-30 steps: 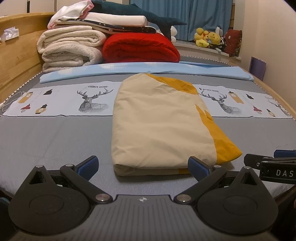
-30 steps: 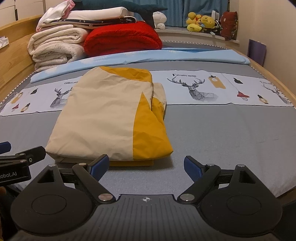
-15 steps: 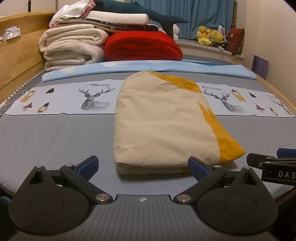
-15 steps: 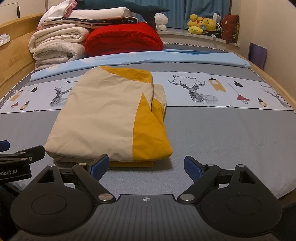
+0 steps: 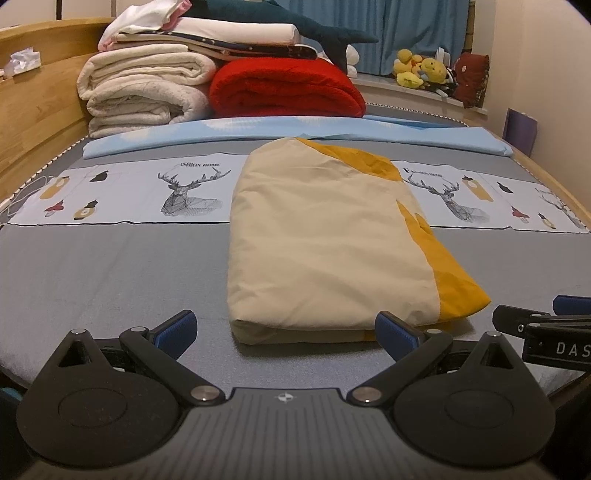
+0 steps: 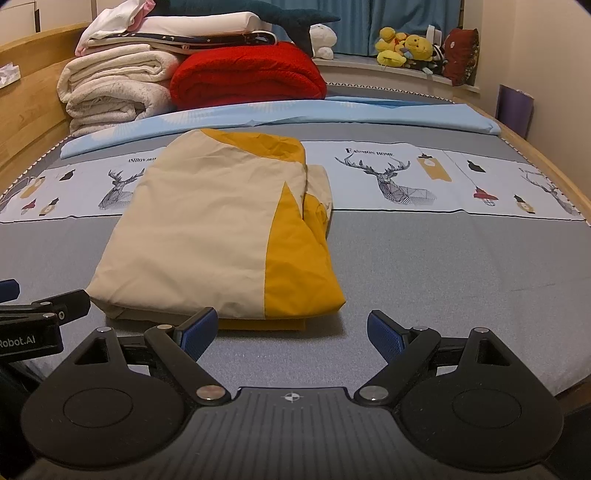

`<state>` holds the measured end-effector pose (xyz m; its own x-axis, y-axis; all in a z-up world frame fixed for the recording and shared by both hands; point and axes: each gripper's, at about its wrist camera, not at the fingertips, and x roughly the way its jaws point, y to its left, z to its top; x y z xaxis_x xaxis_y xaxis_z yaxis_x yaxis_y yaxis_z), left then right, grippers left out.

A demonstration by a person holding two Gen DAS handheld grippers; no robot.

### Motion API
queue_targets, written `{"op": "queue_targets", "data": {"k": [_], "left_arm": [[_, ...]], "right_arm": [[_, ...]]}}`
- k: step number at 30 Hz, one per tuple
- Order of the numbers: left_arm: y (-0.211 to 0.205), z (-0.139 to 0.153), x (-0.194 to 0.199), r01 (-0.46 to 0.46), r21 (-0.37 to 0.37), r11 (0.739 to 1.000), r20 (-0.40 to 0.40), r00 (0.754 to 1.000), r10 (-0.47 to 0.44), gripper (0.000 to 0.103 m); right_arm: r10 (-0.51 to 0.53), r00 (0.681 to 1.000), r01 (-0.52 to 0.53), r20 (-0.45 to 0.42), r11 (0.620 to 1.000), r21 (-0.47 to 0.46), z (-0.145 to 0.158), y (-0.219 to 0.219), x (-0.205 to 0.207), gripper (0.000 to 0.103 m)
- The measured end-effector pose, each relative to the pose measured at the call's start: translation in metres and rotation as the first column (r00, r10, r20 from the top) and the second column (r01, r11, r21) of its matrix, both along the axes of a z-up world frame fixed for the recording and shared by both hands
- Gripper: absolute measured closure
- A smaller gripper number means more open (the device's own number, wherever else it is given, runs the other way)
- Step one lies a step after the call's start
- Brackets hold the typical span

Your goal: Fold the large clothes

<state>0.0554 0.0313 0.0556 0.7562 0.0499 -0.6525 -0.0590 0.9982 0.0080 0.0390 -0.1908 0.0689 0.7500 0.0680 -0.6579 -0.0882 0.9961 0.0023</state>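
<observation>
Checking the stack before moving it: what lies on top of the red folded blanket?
On the red folded blanket rest a navy dotted cloth, a white folded cloth and a dark teal plush shark. Anything between those layers is hidden.

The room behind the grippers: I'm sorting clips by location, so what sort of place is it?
Most likely a bedroom: a wide bed with a wooden frame, folded blankets stacked at its far end, and plush toys on a curtained window ledge.

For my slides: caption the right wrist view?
Open right gripper hovers before a folded cream-and-yellow garment on the bed.
</observation>
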Motion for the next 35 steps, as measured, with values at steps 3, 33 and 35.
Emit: {"op": "queue_targets", "data": {"k": [3, 33, 35], "left_arm": [[-0.0004, -0.0001, -0.0002, 0.003, 0.0, 1.0, 0.001, 1.0, -0.003, 0.001], [-0.0048, 0.0004, -0.0022, 0.02, 0.001, 1.0, 0.008, 1.0, -0.02, 0.001], [-0.0045, 0.0004, -0.0018, 0.017, -0.003, 1.0, 0.003, 1.0, -0.017, 0.001]], "right_arm": [[0.004, 1.0, -0.004, -0.001, 1.0, -0.002, -0.0014, -0.0009, -0.0005, 0.014], [0.02, 1.0, -0.02, -0.008, 1.0, -0.008, -0.0029, -0.0003, -0.0023, 0.014], [0.021, 1.0, -0.021, -0.009, 1.0, -0.008, -0.0032, -0.0002, -0.0027, 0.014]]}}
